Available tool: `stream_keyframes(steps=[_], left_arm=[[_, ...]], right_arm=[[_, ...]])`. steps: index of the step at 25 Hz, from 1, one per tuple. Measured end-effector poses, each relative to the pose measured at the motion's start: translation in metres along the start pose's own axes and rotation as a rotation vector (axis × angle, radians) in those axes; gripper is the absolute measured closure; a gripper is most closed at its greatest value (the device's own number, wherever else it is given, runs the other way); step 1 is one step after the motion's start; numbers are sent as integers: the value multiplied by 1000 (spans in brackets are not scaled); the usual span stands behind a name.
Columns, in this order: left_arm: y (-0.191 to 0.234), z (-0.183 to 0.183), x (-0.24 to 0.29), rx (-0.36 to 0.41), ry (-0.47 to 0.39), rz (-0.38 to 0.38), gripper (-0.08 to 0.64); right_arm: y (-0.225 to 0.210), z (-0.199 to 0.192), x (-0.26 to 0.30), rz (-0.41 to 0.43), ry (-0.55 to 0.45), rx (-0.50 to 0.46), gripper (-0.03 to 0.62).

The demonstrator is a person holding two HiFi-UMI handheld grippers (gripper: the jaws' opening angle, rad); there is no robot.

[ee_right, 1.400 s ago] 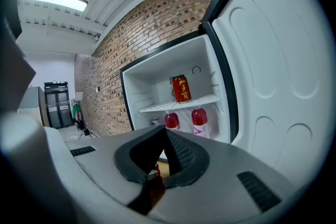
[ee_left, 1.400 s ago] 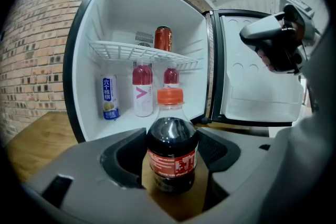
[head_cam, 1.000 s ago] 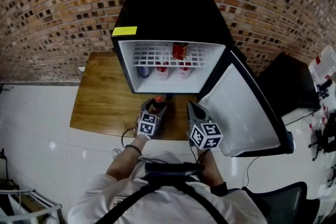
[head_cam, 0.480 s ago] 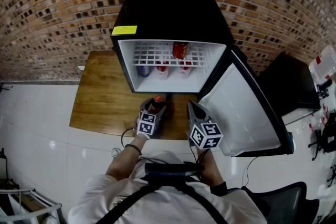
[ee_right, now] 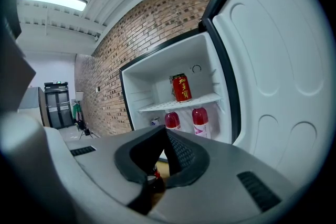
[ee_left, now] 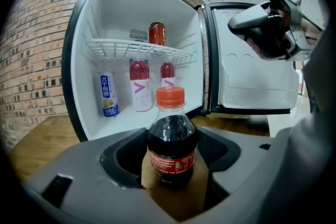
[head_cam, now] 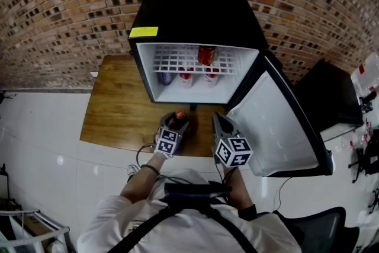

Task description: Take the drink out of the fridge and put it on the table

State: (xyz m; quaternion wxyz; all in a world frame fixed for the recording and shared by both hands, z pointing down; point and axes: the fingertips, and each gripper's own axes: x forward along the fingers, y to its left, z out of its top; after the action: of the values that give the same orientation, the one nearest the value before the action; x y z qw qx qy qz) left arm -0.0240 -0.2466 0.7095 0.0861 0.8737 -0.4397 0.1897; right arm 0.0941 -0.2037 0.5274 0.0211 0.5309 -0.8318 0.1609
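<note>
Left gripper [ee_left: 173, 157] clamps a red-capped cola bottle [ee_left: 171, 134], red label unreadable, over the wooden table [head_cam: 118, 109] before the open fridge [head_cam: 195, 15]; a can [ee_left: 108, 94] inside reads 六个核桃. Right gripper [ee_right: 164, 157] is closed, empty.

The dark cola bottle [ee_left: 171, 139], red-capped and red-labelled, is upright by the wooden table's [head_cam: 118, 109] near edge. Behind it the black fridge [head_cam: 195, 15] stands open.

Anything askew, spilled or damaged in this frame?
Nothing stands out. The cola bottle sits upright and capped between the left gripper's jaws over the wooden table; no spill shows. The fridge door is open, and the drinks inside stand upright.
</note>
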Motion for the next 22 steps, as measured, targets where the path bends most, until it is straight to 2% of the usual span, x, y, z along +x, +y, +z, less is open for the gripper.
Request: stream_keyframes(steps=[5, 10, 13, 16, 18, 22], left_arm=[[0, -1, 0, 17, 2, 13, 256], [0, 4, -3, -33, -12, -8, 237], [-3, 24, -23, -44, -56, -15, 232], [0, 56, -56, -63, -143, 12, 230], [8, 78, -80, -61, -194, 55, 291], [32, 104, -109, -33, -173, 185, 541]], right_arm=[[0, 1, 0, 1, -5, 2, 578], [1, 0, 0, 4, -5, 5, 578], [3, -2, 1, 7, 0, 7, 577], [4, -2, 3, 14, 0, 2, 578], [4, -3, 3, 15, 1, 1, 578], [8, -5, 4, 21, 6, 2, 578]])
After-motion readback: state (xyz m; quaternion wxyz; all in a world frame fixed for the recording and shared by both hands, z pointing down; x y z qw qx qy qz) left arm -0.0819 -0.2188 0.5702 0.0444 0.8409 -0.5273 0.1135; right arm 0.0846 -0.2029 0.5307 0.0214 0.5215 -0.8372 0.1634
